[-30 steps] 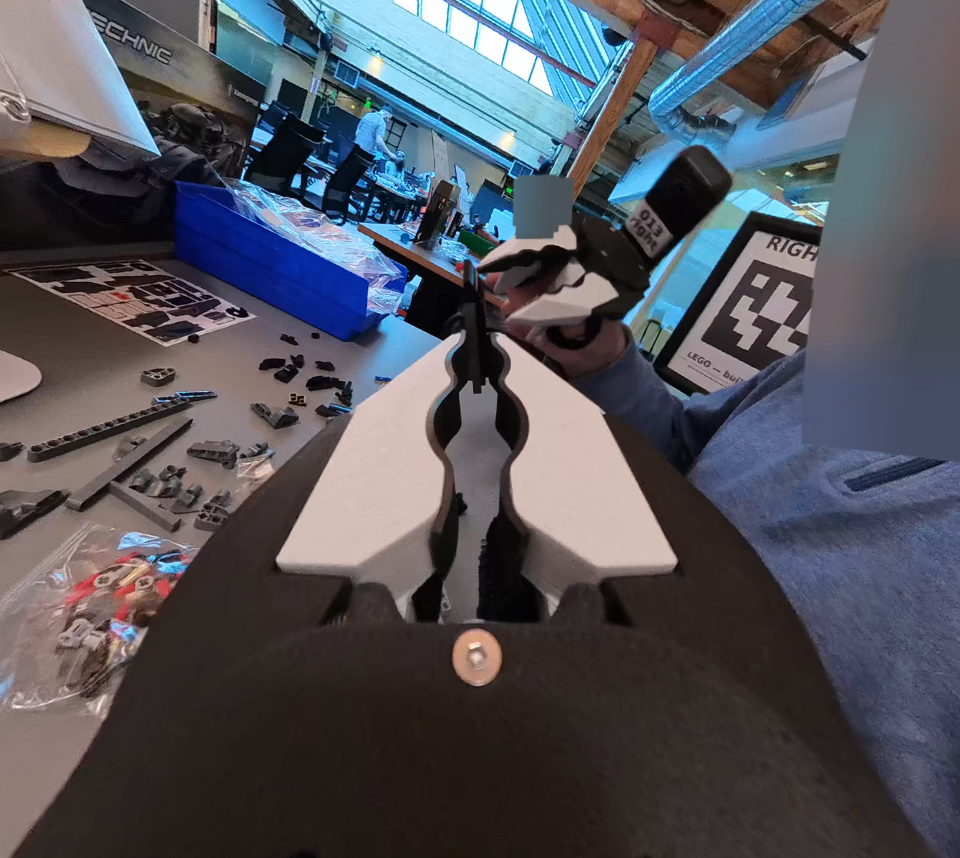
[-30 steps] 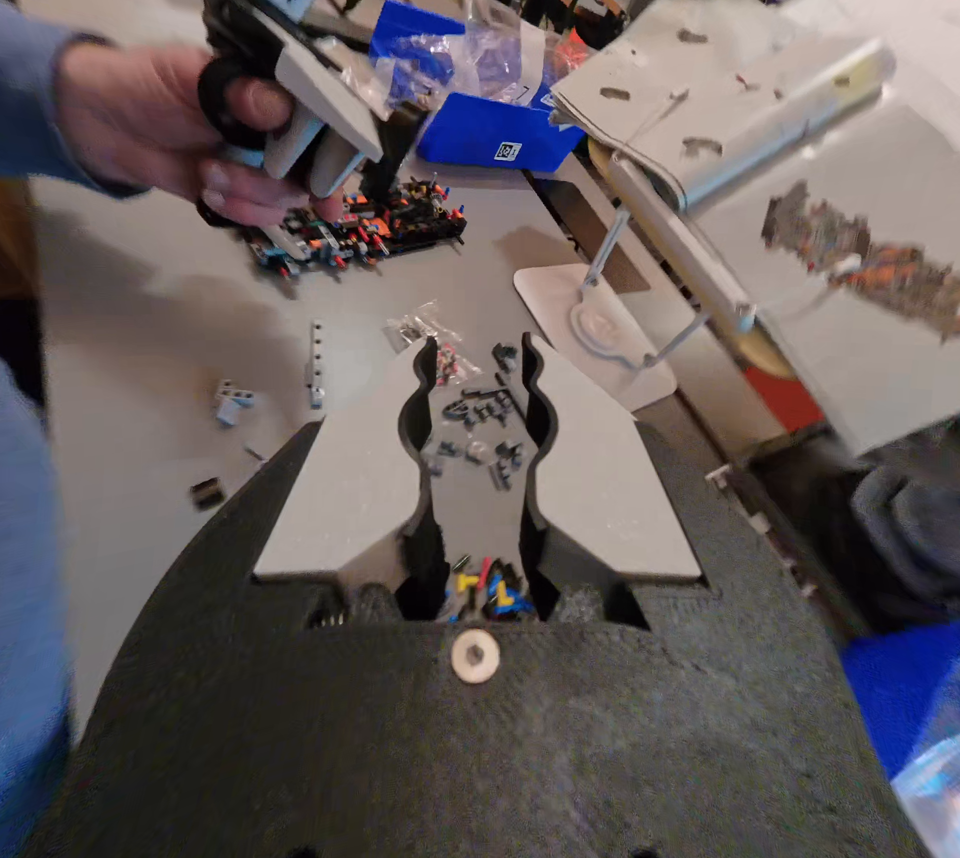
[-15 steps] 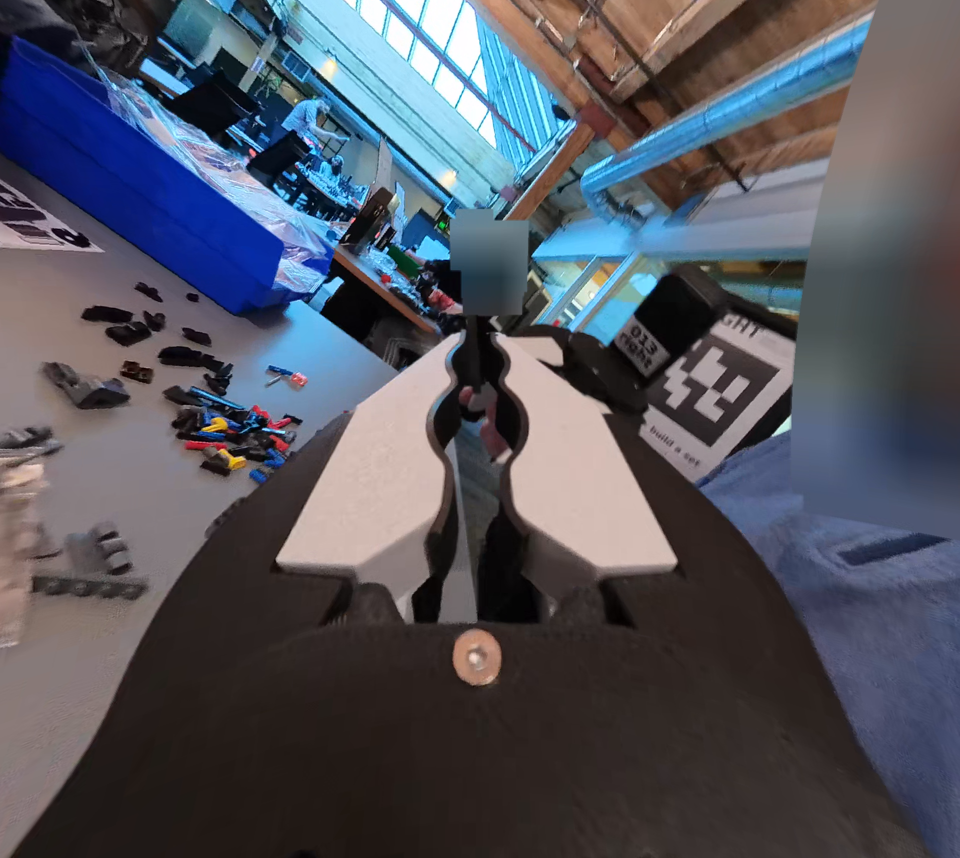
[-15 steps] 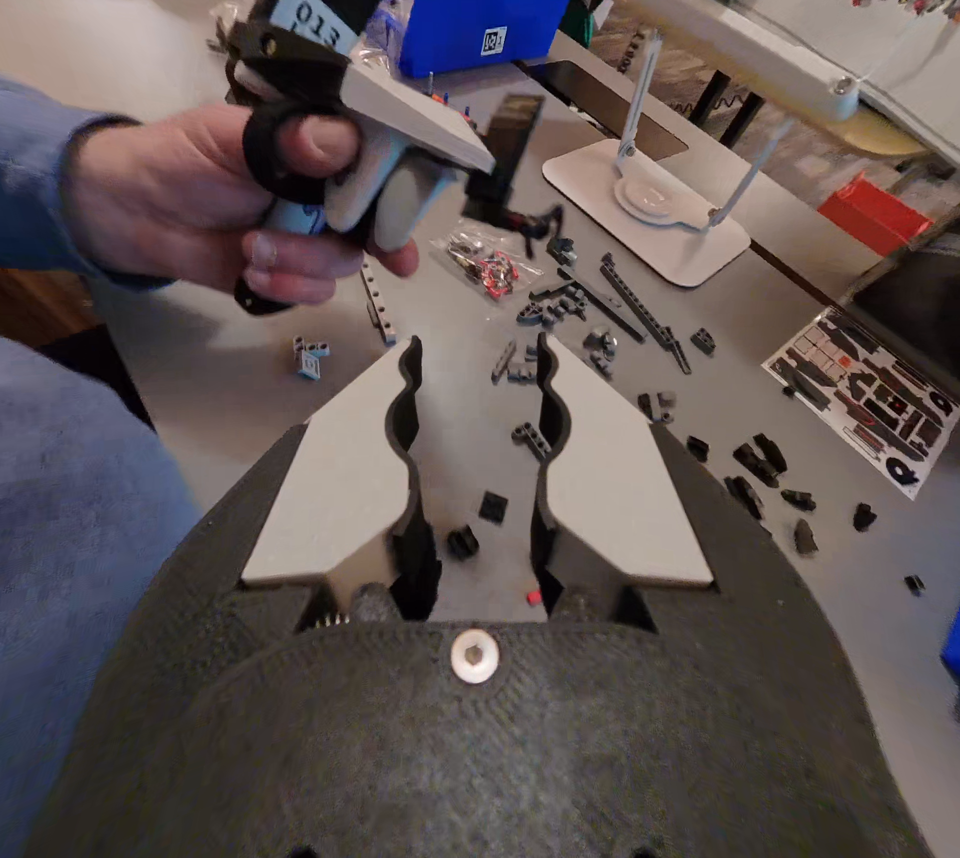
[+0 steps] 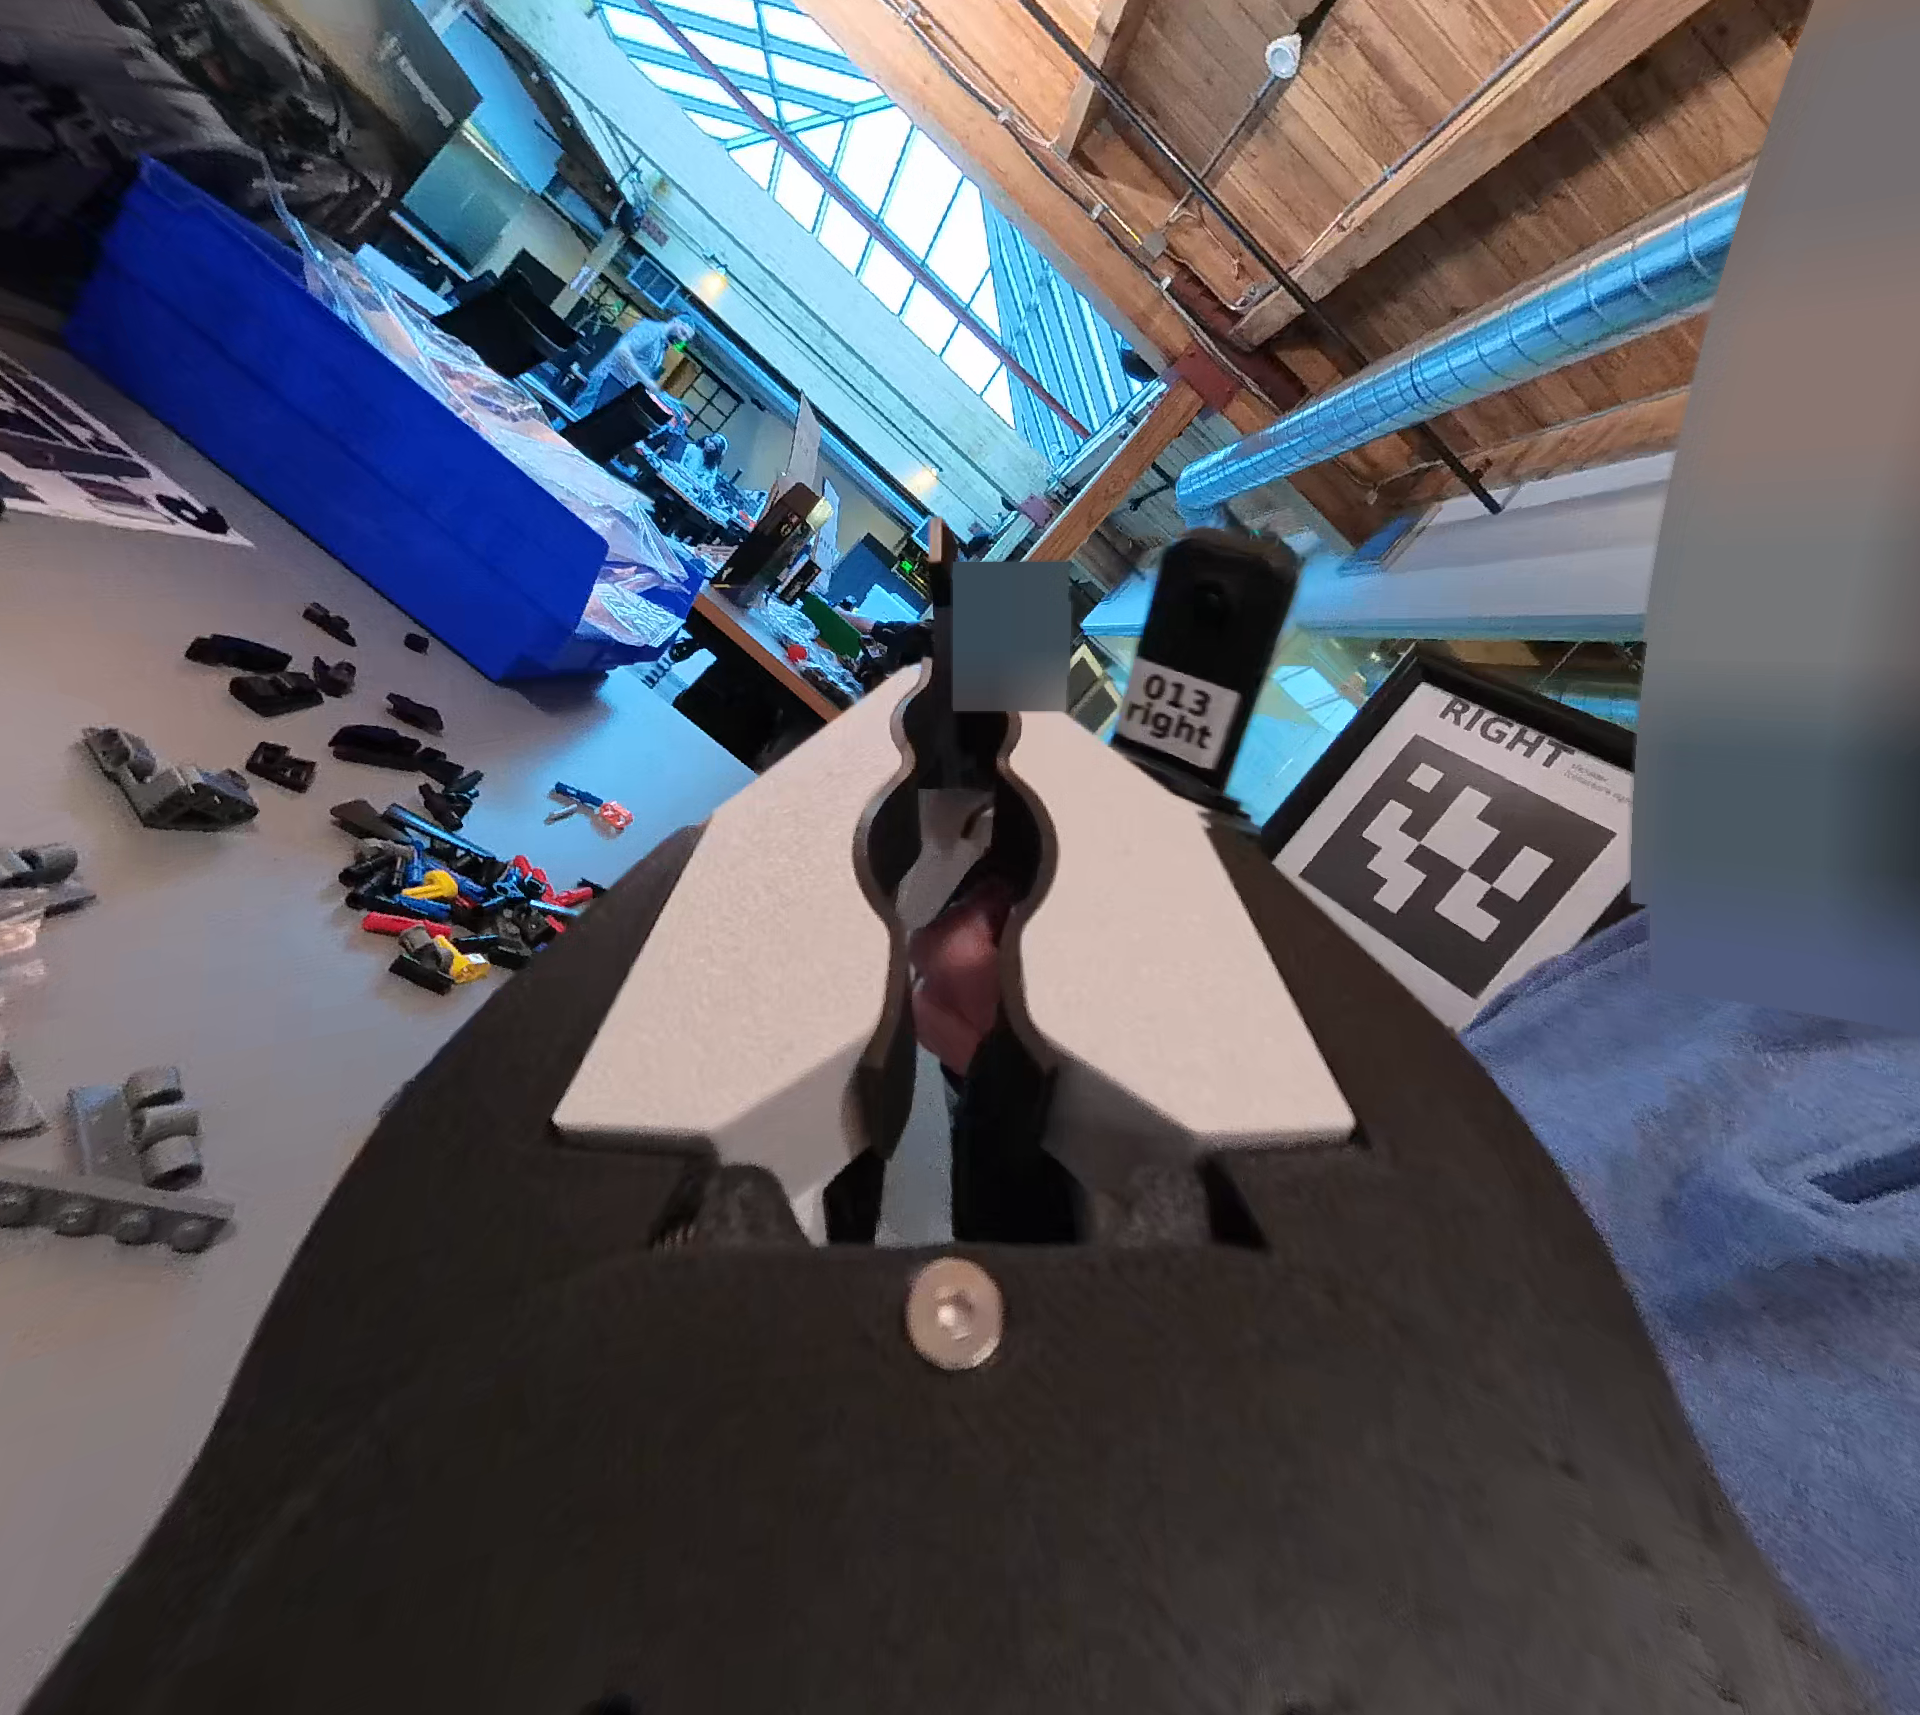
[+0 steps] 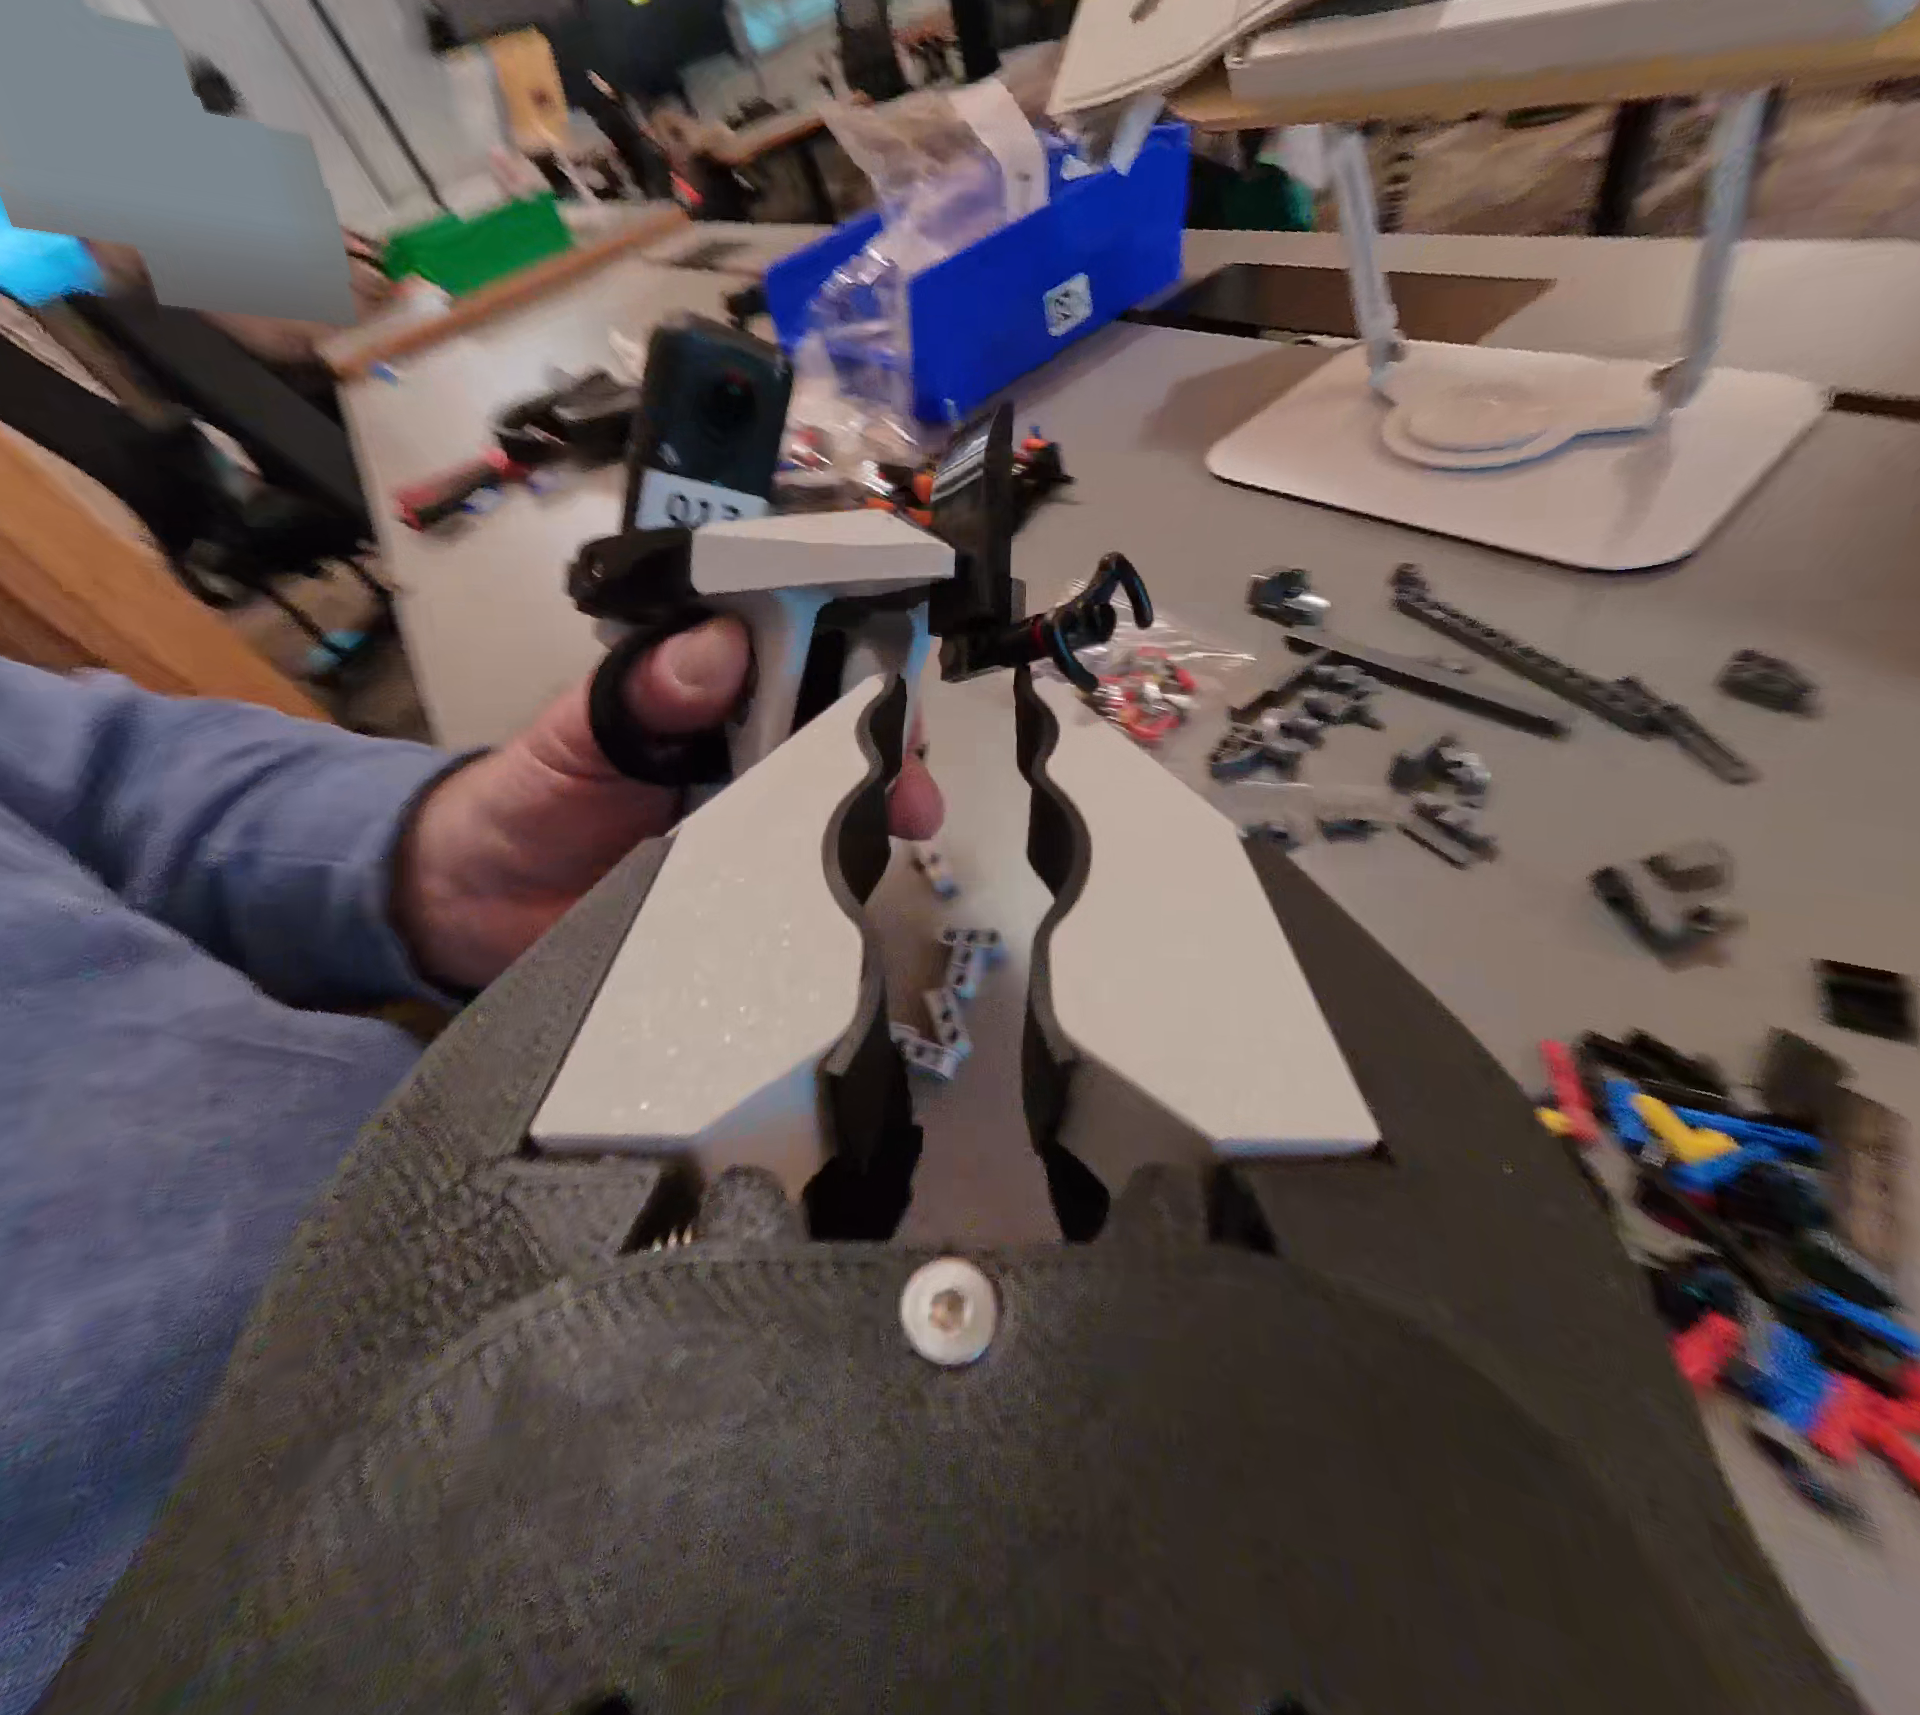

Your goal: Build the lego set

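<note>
My left gripper [image 5: 956,701] is shut on a thin black lego part [image 5: 943,626] that stands up out of its tips, lifted above the grey table [image 5: 260,990]. In the right wrist view a hand holds the left gripper [image 6: 943,585]. The black part [image 6: 982,512] it grips carries a red pin and a curved black hook [image 6: 1101,611]. My right gripper [image 6: 958,701] is open and empty, its tips just below that part. The right gripper's camera body [image 5: 1210,647] shows behind the left fingers.
A blue bin [image 6: 997,294] with plastic bags stands at the back, also in the left wrist view [image 5: 343,439]. A white book stand [image 6: 1507,460] holds the manual. Loose black parts [image 6: 1455,699] and coloured pins [image 5: 457,907] lie scattered. A marker board [image 5: 1455,855] stands on the right. Only a small space, under 4 cm, lies between the two pairs of fingers.
The left gripper has tilted upward and kept its black part. The right gripper has swung round and closed in on the left one; its open tips are now just under the held part.
</note>
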A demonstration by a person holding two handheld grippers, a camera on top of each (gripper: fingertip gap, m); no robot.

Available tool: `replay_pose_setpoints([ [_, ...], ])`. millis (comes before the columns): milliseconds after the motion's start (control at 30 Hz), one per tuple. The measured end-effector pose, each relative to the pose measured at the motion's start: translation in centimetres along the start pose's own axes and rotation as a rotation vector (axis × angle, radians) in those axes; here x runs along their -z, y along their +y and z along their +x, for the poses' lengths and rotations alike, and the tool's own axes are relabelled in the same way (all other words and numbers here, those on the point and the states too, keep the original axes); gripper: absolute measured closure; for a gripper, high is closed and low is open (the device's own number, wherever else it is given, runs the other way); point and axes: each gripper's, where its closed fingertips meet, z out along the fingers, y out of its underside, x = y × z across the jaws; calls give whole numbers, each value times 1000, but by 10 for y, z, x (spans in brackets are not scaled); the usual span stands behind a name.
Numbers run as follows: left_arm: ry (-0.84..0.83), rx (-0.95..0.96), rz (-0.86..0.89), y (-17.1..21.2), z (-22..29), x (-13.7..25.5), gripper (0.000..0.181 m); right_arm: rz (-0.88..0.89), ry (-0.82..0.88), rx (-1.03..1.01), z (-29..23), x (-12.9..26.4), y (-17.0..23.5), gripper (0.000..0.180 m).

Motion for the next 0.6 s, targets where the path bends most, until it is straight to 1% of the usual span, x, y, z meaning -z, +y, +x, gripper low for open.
replay_pose_setpoints([
  [67, 25, -7, 22, -4, 5, 3, 178, 71, -95, -112, -5, 0, -9, 163],
  [167, 50, -42, 36, -8, 13, 7, 176, 128, -191, -246, -9, -5, -18, 149],
  [267, 59, -50, 61, -13, 17, 13, 176, 145, -252, -302, -15, -14, -22, 157],
  [333, 50, -56, 70, -15, 16, 17, 176, 155, -299, -317, -21, -18, -24, 170],
  [433, 73, -65, 76, -19, 20, 22, 177, 164, -366, -334, -29, -21, -28, 173],
  [533, 73, -105, 58, -22, 23, 26, 176, 157, -392, -328, -33, -24, -29, 173],
  [600, 52, -146, 37, -24, 21, 28, 172, 130, -398, -306, -34, -25, -29, 174],
])
